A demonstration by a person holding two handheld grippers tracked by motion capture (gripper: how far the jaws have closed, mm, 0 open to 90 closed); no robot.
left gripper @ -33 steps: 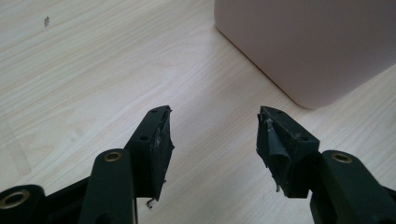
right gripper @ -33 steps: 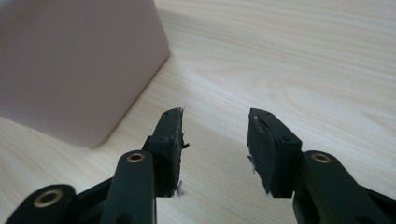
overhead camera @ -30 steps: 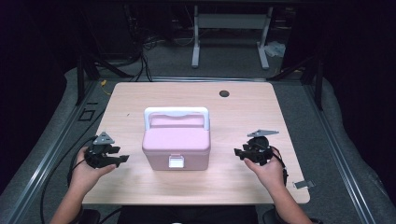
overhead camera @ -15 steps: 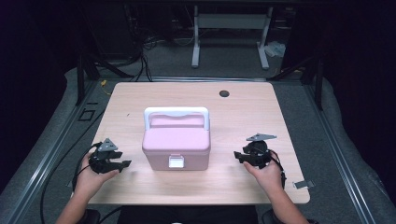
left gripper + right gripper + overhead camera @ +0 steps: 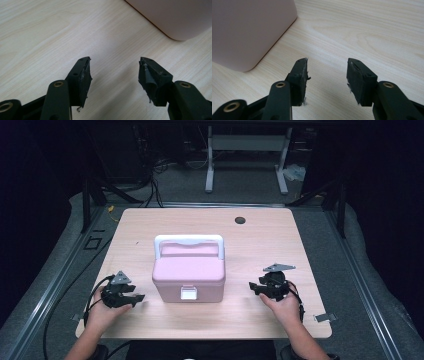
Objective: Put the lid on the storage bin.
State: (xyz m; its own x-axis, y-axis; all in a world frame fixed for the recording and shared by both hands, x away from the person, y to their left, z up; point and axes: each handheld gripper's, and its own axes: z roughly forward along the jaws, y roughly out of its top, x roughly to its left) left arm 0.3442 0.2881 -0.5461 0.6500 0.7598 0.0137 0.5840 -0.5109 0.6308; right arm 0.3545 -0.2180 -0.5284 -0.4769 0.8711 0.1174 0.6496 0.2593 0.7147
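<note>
A big wooden table (image 5: 150, 227) sits in a dark room, with grey carpet around it. In the middle of the table, a bit toward the person, stands a pink box (image 5: 188, 278) with a white handle (image 5: 188, 240) folded over its lid and a small white latch (image 5: 188, 293) on the front. The box is shut. A little dark round hole (image 5: 240, 220) is in the table top, far behind the box. The left gripper (image 5: 137, 298) is held low over the table, near the left side of the box but not touching it. In the left gripper view its two black jaws stand wide apart with nothing but bare wood between them. The right gripper (image 5: 253, 287) is near the right side of the box, also not touching. Its jaws have just been opening, and in the right gripper view they stand apart with nothing between them.
</note>
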